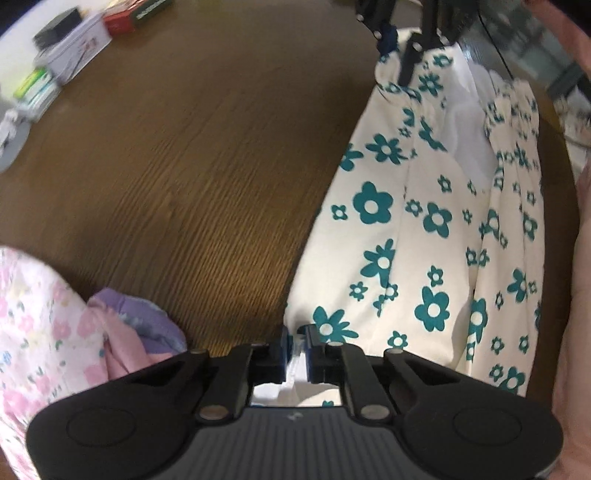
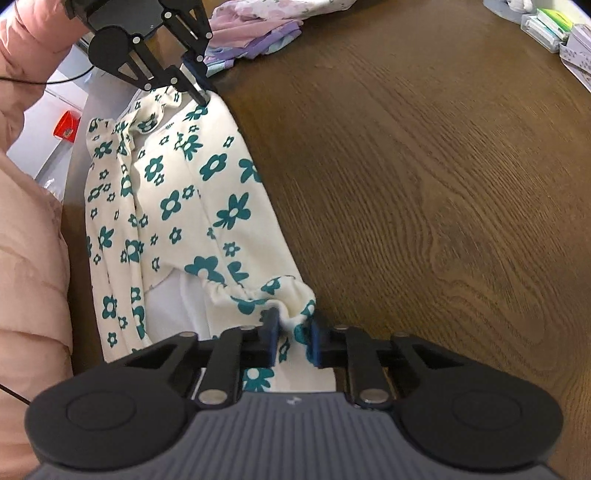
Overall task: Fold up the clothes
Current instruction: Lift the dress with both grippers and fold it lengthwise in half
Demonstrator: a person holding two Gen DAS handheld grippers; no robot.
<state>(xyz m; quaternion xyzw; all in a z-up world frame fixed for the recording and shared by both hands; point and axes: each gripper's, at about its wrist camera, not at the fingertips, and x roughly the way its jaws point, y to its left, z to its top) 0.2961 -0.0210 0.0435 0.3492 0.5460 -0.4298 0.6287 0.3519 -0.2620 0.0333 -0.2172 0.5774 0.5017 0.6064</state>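
Observation:
A cream garment printed with teal flowers lies stretched along the edge of the brown wooden table. In the left wrist view my left gripper is shut on one corner of it, with cloth bunched between the blue pads. My right gripper pinches the opposite end at the top of that view. From the right wrist camera, the right gripper is shut on the gathered, elastic-looking edge of the garment. The left gripper holds the far corner.
A heap of pink floral and purple clothes lies on the table beside the left gripper. Boxes and small packets stand along the table's far edge. A person's pink padded sleeve runs close along the near edge.

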